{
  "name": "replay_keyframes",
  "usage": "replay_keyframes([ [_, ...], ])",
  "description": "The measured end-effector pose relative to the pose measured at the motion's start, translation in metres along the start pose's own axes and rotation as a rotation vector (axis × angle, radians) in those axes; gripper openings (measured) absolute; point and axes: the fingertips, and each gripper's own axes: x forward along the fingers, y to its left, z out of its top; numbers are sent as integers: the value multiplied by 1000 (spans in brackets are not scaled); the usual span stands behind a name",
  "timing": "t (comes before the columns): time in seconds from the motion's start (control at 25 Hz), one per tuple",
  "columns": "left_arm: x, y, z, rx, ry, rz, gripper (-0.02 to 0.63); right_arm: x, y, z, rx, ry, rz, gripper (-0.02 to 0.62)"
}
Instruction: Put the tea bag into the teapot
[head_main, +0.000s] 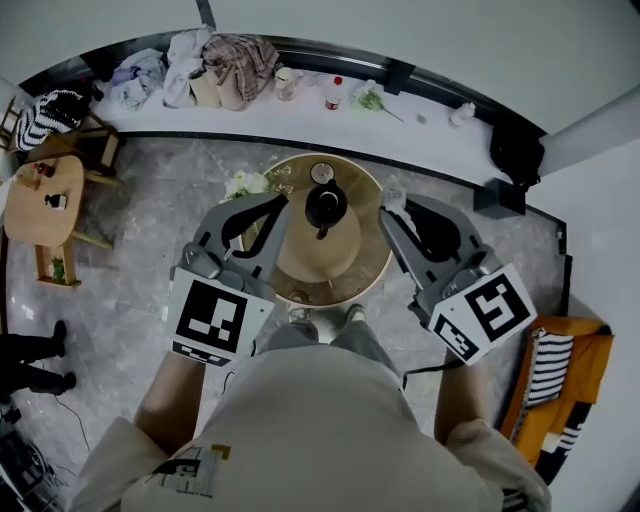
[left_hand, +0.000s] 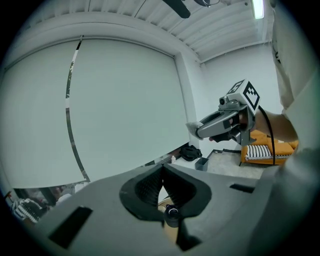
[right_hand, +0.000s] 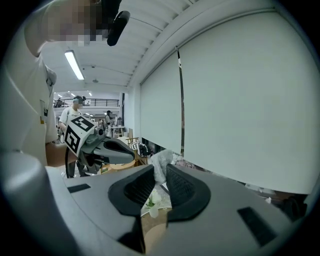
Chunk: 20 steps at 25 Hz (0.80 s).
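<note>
Right gripper (right_hand: 160, 171): fingers clamped on tea bag (right_hand: 161, 158).
Left gripper (left_hand: 162, 171): fingers closed, empty.
Tea bag: probably light, limp, tearable; pinch its edge gently.
Teapot (head_main: 326, 206): on bench (head_main: 372, 272).

My matt grey plastic left gripper (head_main: 277, 205) and its twin, the right gripper (head_main: 392, 215), have ribbed black pads (left_hand: 147, 189) (each bears a white cube (head_main: 210, 318) printed with black squares). A thin black cable (head_main: 425, 372) leaves the right one. I wear a beige short-sleeved T-shirt (head_main: 320, 430) and, seemingly, grey trousers (head_main: 318, 337).
</note>
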Motion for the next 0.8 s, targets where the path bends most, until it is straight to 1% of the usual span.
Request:
replay_keyframes([
  [0.16, 3, 0, 0, -8, -1, 10, 8, 2, -3, 0, -17, 17, 20, 67],
  [0.44, 7, -2, 0, -35, 7, 65, 8, 9, -13, -9, -49, 53, 85, 67],
  [0.72, 33, -1, -15, -25, 61, 103, 8, 27, -29, -33, -93, 160, 195, 67],
  [0.8, 42, -1, -19, -40, 72, 99, 8, 35, -36, -44, -104, 199, 213, 67],
])
